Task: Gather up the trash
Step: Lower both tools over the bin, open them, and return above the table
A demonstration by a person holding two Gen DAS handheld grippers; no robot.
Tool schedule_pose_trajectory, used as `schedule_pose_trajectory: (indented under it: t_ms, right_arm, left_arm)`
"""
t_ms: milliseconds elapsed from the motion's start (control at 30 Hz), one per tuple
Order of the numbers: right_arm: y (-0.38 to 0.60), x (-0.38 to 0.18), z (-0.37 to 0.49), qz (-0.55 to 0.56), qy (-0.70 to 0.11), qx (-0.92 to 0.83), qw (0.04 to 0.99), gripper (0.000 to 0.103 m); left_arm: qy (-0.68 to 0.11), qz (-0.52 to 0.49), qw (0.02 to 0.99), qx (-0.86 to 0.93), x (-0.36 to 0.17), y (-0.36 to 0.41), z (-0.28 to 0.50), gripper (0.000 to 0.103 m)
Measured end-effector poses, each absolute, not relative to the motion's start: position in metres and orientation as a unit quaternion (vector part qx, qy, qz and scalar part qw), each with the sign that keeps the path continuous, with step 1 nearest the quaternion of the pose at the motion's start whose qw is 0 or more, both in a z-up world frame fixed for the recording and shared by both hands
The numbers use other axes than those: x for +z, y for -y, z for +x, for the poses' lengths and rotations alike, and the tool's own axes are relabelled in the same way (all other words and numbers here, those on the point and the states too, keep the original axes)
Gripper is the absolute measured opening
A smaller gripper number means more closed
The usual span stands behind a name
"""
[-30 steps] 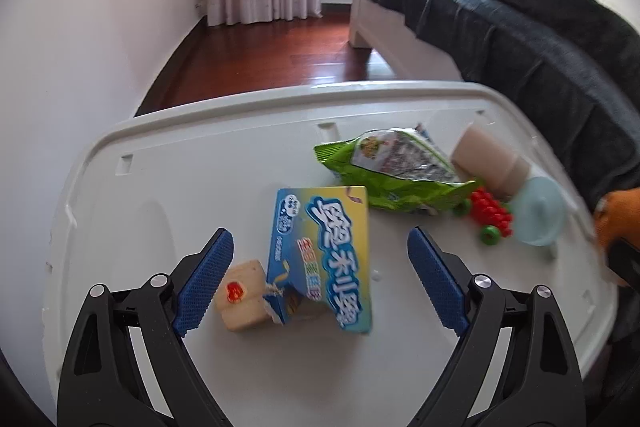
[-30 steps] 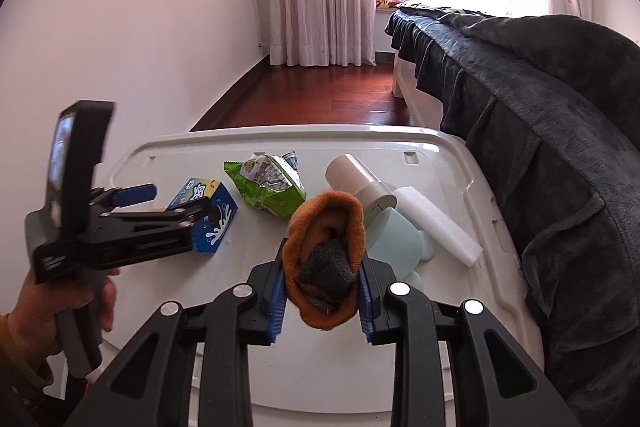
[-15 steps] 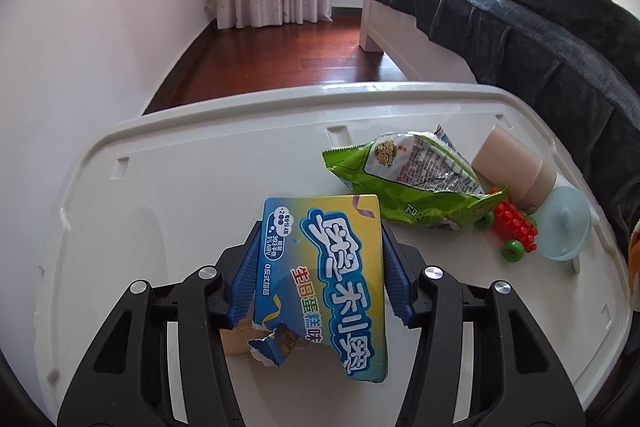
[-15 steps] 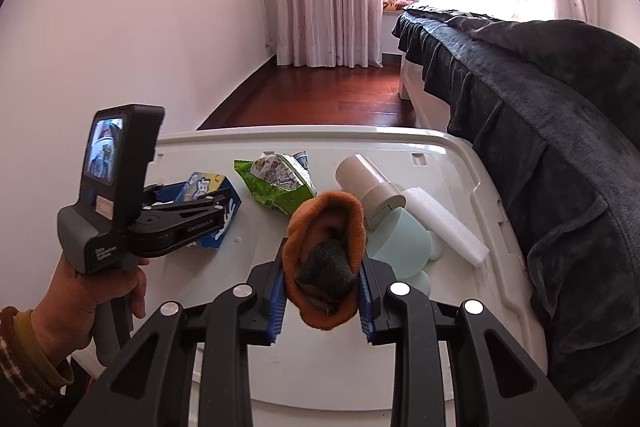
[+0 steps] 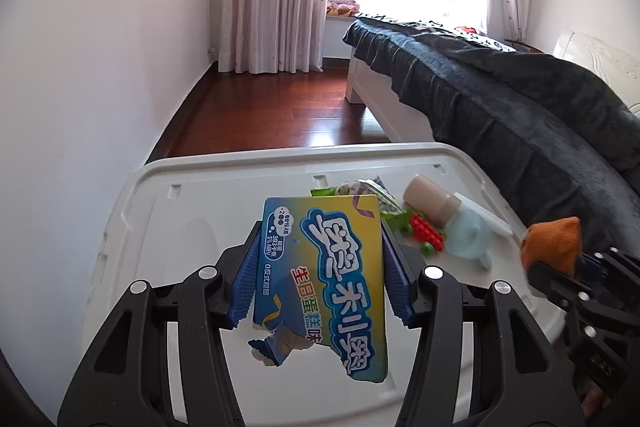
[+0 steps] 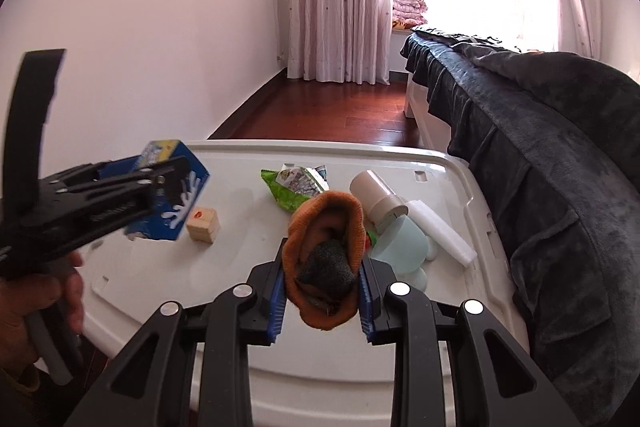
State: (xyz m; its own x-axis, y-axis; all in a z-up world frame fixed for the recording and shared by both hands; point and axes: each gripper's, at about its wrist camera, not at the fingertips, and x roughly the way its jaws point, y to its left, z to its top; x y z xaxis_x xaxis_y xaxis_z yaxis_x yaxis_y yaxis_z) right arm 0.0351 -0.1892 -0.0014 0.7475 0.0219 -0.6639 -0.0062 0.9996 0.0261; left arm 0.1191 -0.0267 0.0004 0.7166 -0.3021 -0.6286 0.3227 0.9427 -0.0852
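Note:
My left gripper (image 5: 320, 275) is shut on a torn blue and yellow snack box (image 5: 326, 267) and holds it lifted above the white table (image 5: 180, 227). The box (image 6: 180, 203) also shows in the right wrist view, off the table. My right gripper (image 6: 324, 291) is shut on an orange and grey sock (image 6: 326, 259), held above the table's front part. A green snack bag (image 6: 296, 185) lies on the table behind the sock.
A small wooden block (image 6: 203, 225) lies on the table where the box was. A paper cup (image 6: 378, 201), a light blue lid (image 6: 400, 247), a white foam roll (image 6: 440, 233) and a red toy (image 5: 426, 229) lie at the right. A dark-covered bed (image 6: 540, 147) borders the table's right side.
My left gripper closed on the snack box and lifted it off the table, uncovering the wooden block. The right gripper kept hold of the sock and barely moved.

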Motion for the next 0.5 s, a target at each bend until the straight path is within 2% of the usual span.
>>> schedule_pose_trajectory:
  t_ms: [233, 500]
  right_arm:
    - [0.168, -0.020, -0.028, 0.035, -0.395, 0.040, 0.917, 0.029]
    - [0.137, -0.093, -0.101, 0.029, -0.504, 0.055, 0.862, 0.031]
  left_arm:
    - [-0.370, 0.011, 0.915, -0.162, -0.015, -0.002, 0.030, 0.053]
    - [-0.448, 0.017, 0.879, -0.162, -0.073, -0.020, -0.063, 0.054]
